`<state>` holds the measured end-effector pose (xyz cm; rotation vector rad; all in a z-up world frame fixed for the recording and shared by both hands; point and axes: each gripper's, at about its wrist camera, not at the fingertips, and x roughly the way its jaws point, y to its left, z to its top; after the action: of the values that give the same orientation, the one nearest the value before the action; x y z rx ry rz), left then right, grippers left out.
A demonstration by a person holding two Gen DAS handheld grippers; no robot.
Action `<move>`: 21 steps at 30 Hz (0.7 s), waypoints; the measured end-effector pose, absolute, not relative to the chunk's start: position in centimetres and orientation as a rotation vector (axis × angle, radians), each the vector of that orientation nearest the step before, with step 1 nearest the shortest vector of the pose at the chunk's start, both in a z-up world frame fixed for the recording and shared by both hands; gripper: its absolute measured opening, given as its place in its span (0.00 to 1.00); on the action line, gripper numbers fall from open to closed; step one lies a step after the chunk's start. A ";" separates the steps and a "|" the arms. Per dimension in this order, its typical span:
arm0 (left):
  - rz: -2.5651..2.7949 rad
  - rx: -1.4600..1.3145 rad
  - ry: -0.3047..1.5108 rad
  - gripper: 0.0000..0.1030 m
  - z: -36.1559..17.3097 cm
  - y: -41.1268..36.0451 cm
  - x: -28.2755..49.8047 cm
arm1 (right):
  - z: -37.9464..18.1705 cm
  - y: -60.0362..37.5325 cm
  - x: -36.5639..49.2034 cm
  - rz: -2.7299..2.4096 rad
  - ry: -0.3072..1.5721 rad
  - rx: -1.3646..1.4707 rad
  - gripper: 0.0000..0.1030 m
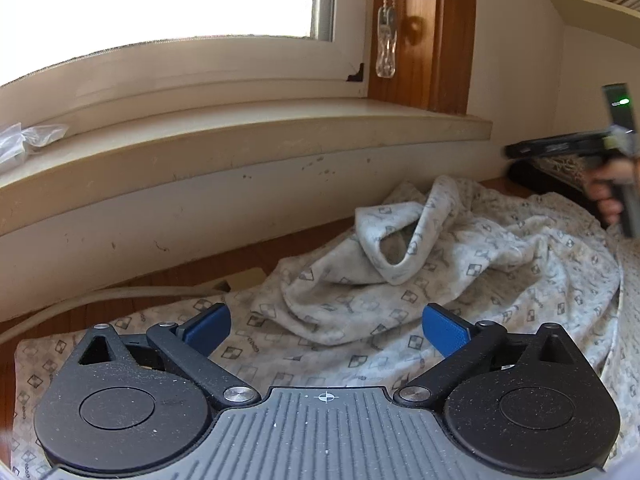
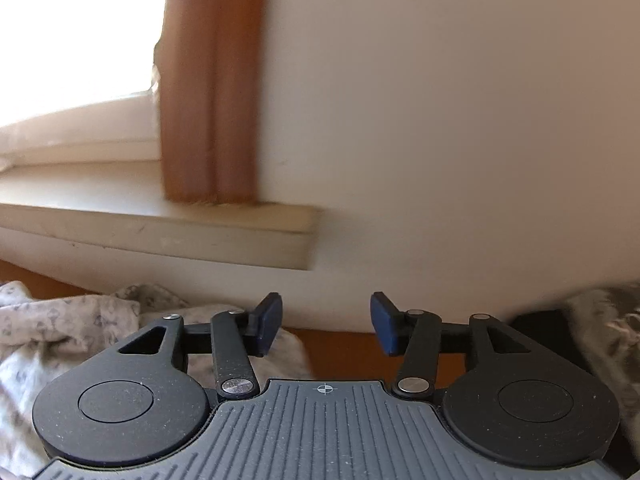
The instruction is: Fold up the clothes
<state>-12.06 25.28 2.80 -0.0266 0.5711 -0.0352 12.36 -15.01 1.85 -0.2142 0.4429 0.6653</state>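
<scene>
Left wrist view: left gripper point(image 1: 326, 330) spread wide, nothing between the blue pads point(image 1: 208, 330), hovering low over one patterned garment point(image 1: 400, 280) — heaped and rumpled on the wooden surface point(image 1: 200, 276) below the windowsill point(image 1: 240, 136), one sleeve-like loop standing up near the middle. Probably poised there to pick an edge and flatten the heap before any fold. At far right, one hand point(image 1: 604, 192) gripping the other tool's handle, raised clear of the cloth. Right wrist view: right gripper point(image 2: 326, 328) partly open and empty, aimed at the bare wall point(image 2: 440, 120) — blurred, apparently lifted off between grabs. Same garment point(image 2: 80, 320) bunched at lower left. Count: two grippers, one garment, no fold yet.
</scene>
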 end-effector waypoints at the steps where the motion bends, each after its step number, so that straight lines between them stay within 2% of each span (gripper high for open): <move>1: -0.035 -0.024 0.574 0.99 2.8 25.3 -12.0 | 2.2 -16.5 12.7 0.650 0.460 -0.209 0.49; 6: -0.033 -0.002 0.576 1.00 2.8 25.0 -12.0 | 0.6 -21.8 14.6 0.599 0.673 -0.236 0.62; 8: -0.033 0.000 0.576 1.00 2.8 24.9 -12.0 | -0.2 -22.8 14.3 0.592 0.704 -0.220 0.73; 12: -0.028 -0.017 0.580 1.00 2.8 25.2 -11.9 | -0.9 -22.3 14.4 0.626 0.718 -0.219 0.75; 13: -0.026 -0.020 0.582 1.00 2.7 25.3 -11.9 | -1.0 -21.8 14.5 0.626 0.720 -0.235 0.69; 14: -0.025 -0.022 0.582 1.00 2.7 25.3 -11.9 | -1.1 -21.3 14.8 0.634 0.728 -0.242 0.45; 16: -0.024 -0.021 0.583 1.00 2.7 25.3 -11.9 | -1.1 -21.2 14.8 0.579 0.685 -0.246 0.20; 17: -0.024 -0.019 0.583 1.00 2.7 25.2 -11.9 | -1.1 -21.2 14.7 0.547 0.659 -0.248 0.18; 19: -0.023 -0.017 0.584 1.00 2.7 25.2 -11.8 | -1.1 -21.1 14.6 0.473 0.615 -0.253 0.06; 21: -0.022 -0.019 0.584 1.00 2.7 25.3 -11.8 | -1.1 -20.9 14.5 0.430 0.597 -0.243 0.08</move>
<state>-11.83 25.25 2.70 -0.0187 0.5843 -0.0222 14.52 -20.88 -1.11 -0.2435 0.5969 0.4296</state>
